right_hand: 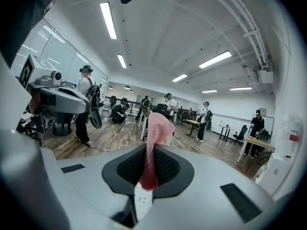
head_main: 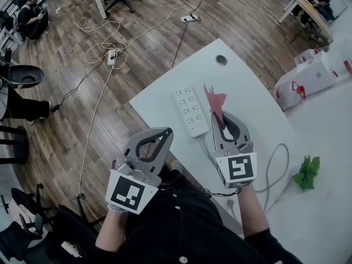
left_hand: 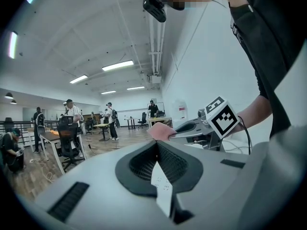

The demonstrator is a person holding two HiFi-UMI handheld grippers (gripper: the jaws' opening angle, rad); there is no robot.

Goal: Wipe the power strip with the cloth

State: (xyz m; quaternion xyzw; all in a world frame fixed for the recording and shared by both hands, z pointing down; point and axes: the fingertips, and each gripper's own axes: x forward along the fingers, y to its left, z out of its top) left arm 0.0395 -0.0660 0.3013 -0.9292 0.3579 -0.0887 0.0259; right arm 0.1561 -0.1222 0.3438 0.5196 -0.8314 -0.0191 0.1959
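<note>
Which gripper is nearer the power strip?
Right. The right gripper, shut on the cloth, is beside the power strip; the left gripper is past the table edge, farther away.

The head camera looks steeply down on the bench (head_main: pixel 236 87) from above its near edge, close over the left claw (head_main: pixel 164 131) and the right claw (head_main: pixel 218 116); each claw's camera sits just behind its own jaws, facing outward past the bench; the left gripper view catches the right claw, the right gripper view the left claw.
</note>
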